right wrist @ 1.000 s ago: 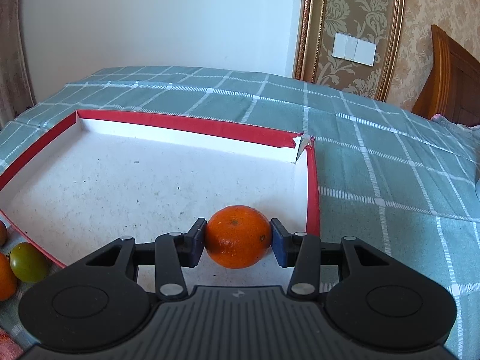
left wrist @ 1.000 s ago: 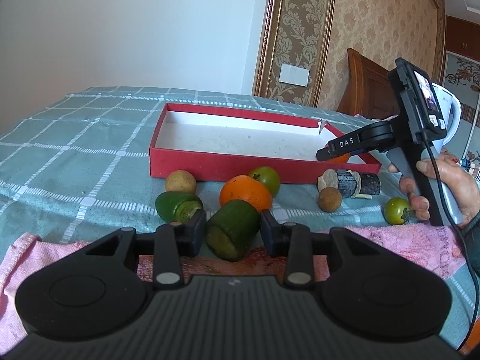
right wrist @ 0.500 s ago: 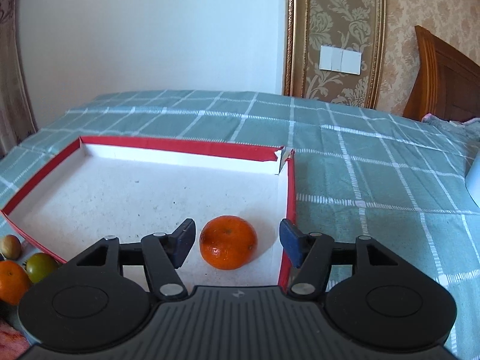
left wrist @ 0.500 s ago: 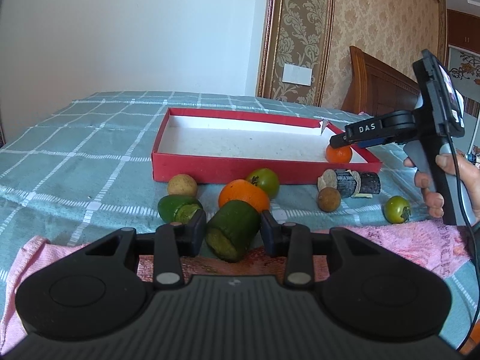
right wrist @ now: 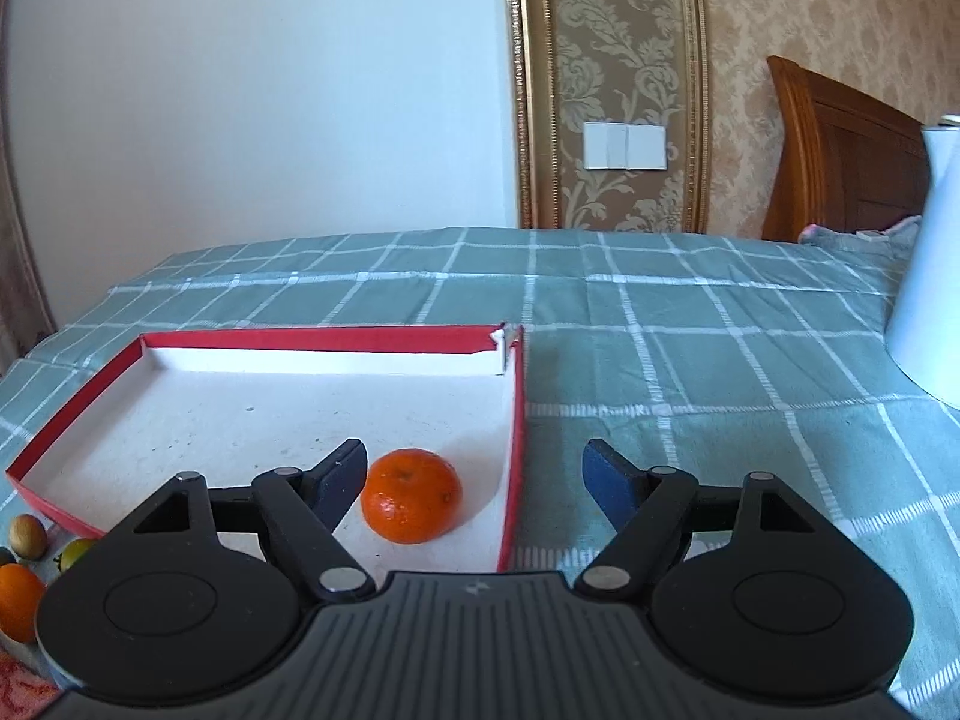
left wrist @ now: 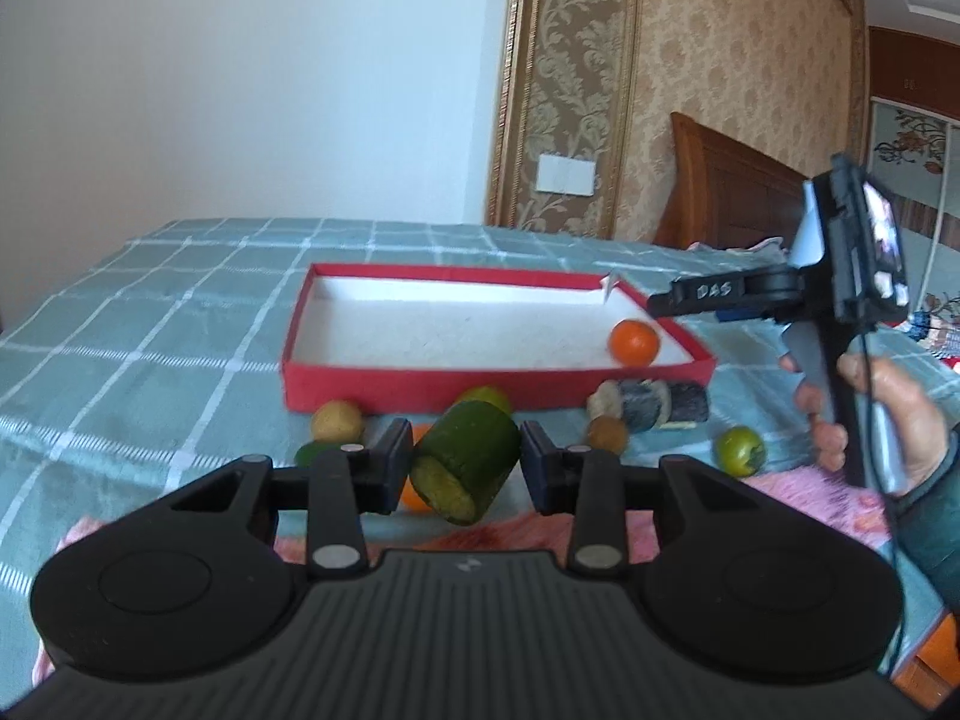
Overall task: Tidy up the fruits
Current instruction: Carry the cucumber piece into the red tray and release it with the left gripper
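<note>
Left gripper (left wrist: pixel 462 465) clamps our cut green cucumber chunk (left wrist: pixel 467 467); right gripper (right wrist: pixel 474 477) gapes wide, small round orange mandarin (right wrist: pixel 411 503) between its jaws in the red-walled white tray (right wrist: pixel 519 420).

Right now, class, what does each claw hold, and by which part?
Left claw grips the green cut cucumber chunk across its skin sides. Right claw is open, holding nothing; the round orange tangerine lies free.
</note>
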Motion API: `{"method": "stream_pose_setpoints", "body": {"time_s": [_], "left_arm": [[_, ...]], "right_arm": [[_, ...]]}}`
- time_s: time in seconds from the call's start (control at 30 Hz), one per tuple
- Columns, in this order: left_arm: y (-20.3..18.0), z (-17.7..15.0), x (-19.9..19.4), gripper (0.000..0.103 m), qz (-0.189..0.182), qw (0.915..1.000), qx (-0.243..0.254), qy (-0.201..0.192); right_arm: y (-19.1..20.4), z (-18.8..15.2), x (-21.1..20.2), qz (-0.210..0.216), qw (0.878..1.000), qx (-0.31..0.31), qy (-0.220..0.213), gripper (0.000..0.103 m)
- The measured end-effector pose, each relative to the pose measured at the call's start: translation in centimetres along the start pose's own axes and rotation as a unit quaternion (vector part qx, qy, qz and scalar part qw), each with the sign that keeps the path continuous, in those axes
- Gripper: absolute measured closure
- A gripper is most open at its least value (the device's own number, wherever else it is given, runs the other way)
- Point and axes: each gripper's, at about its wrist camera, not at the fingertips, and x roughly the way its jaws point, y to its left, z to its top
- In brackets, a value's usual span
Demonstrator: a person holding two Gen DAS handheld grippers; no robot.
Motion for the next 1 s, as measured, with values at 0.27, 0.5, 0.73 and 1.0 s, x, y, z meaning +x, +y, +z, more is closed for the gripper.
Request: {"method": "stream_pose_setpoints", "body": {"time_s": [0.27, 0.5, 0.73, 1.0], "left_arm": [[-0.4, 2.8, 2.7, 0.068, -0.016, 0.9998, 0.007, 0.0], [0.6, 6.2, 6.4, 0.068, 0.001, 1.0, 0.005, -0.006], [2.0, 8.8, 11.9, 0.068, 0.041, 0.999, -0.004, 0.019], [3.7, 9.1, 18.2, 0.068, 0.081, 0.9927, -0.02, 0.087]], "right_arm": [[0.2, 0.0, -0.2, -0.017, 1.0, -0.005, -0.009, 0.024], [0.2, -0.2, 0.2, -0.03, 1.0, 0.0, -0.004, 0.018], [-0.3, 0.0, 0.1, -0.029, 0.999, 0.022, -0.005, 0.018], [-0.6, 0.0, 0.2, -0.019, 0.999, 0.034, 0.005, 0.018]]}}
